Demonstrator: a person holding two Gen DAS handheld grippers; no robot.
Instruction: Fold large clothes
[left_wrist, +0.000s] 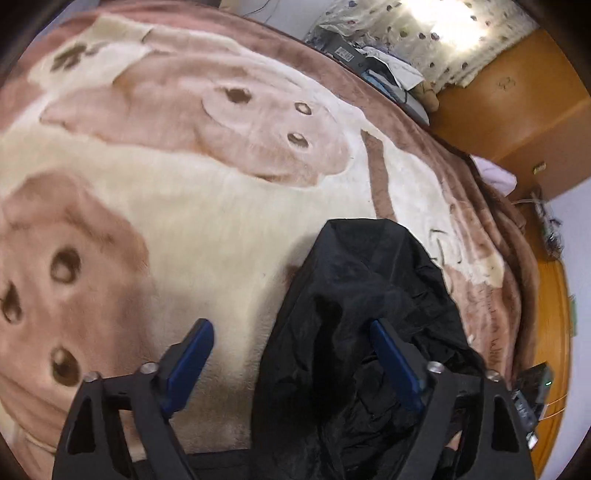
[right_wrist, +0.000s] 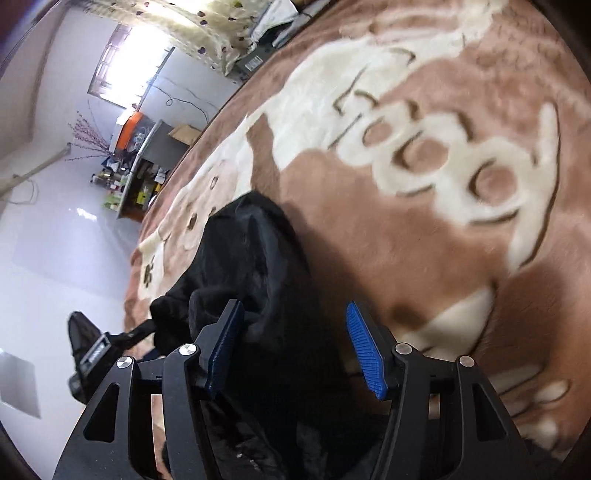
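Black garment (left_wrist: 354, 332) bunched on plush brown-and-cream blanket (left_wrist: 184, 206), spotted curtain (left_wrist: 424, 33) beyond

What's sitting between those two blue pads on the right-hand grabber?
In the right wrist view, the right gripper is open, and crumpled folds of the black garment fill the gap, lying on the brown and cream blanket.

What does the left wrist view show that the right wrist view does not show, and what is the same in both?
Only the left wrist view shows the wooden wardrobe and the bear faces printed on the blanket.

Only the right wrist view shows the window, the glossy white floor, a cluttered table and large cream letters on the blanket.

Both show the black garment lying crumpled on the blanket, the spotted curtain, and an open gripper: the left gripper and the right gripper, neither holding the cloth.
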